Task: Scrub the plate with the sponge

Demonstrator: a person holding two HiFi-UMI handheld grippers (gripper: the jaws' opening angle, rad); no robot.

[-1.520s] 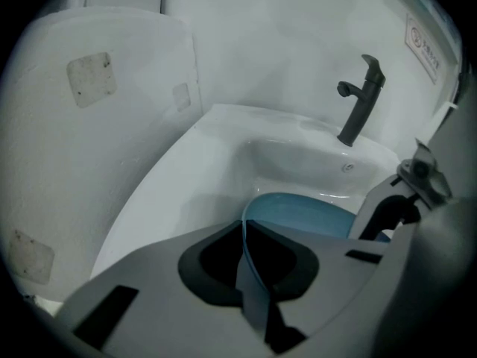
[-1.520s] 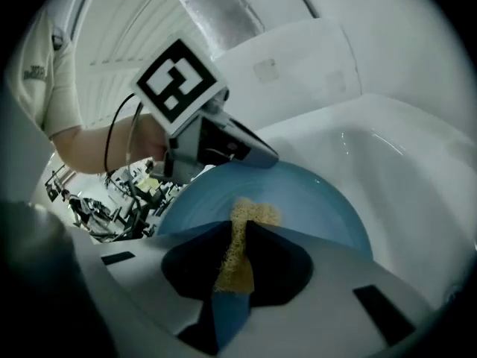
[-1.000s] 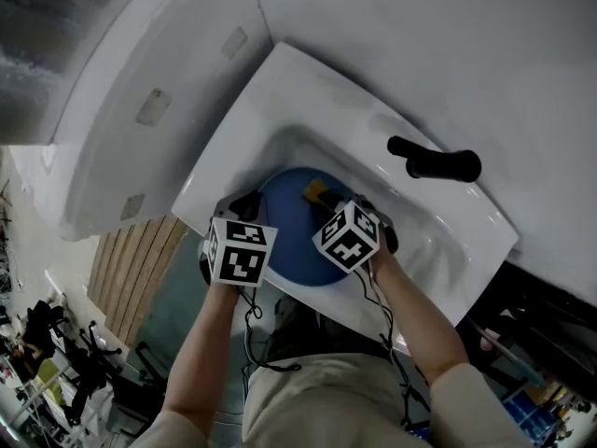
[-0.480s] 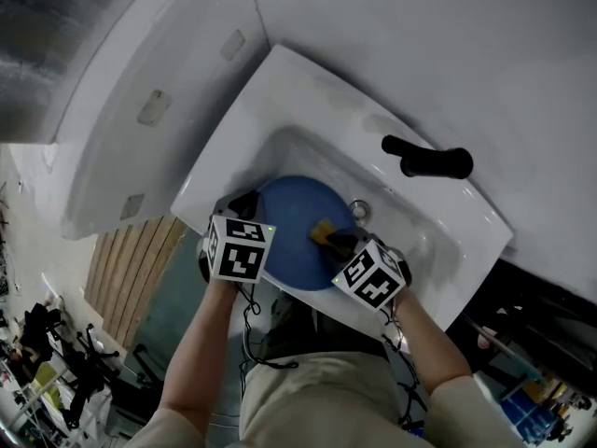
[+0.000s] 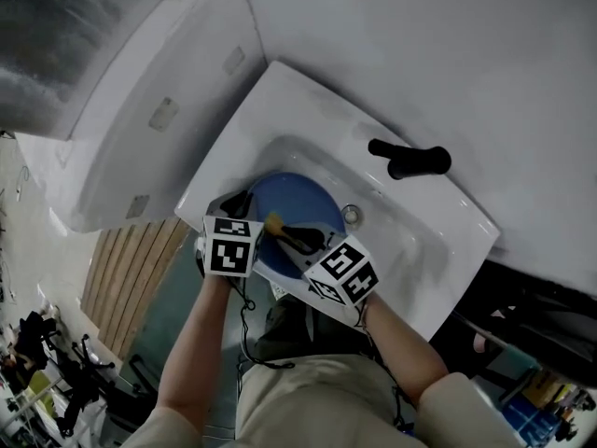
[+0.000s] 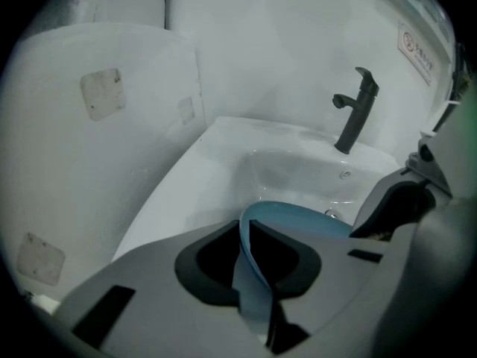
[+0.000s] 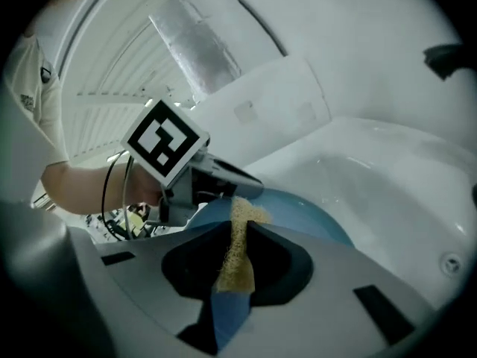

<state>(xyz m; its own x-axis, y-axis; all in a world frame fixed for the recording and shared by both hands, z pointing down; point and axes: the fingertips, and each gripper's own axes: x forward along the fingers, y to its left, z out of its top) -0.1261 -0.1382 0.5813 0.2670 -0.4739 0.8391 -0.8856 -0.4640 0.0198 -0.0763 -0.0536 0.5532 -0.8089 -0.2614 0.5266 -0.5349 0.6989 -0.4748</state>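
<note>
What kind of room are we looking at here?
Probably a washroom or small bathroom: there is a white washbasin with a black faucet and a drain in its bowl.

The plate point(image 5: 300, 199) is plain mid-blue with a paler blue rim. The sponge point(image 7: 237, 259) is a coarse tan-yellow. The right tongs point(image 7: 240, 226) are grey with black pads, and their cube bears black-and-white square markers. The sink point(image 5: 429, 250) is glossy white and the tap point(image 5: 408, 161) matte black. At the near left the floor slats point(image 5: 126, 269) are brown. The person's clothing point(image 5: 308, 404) is beige.
</note>
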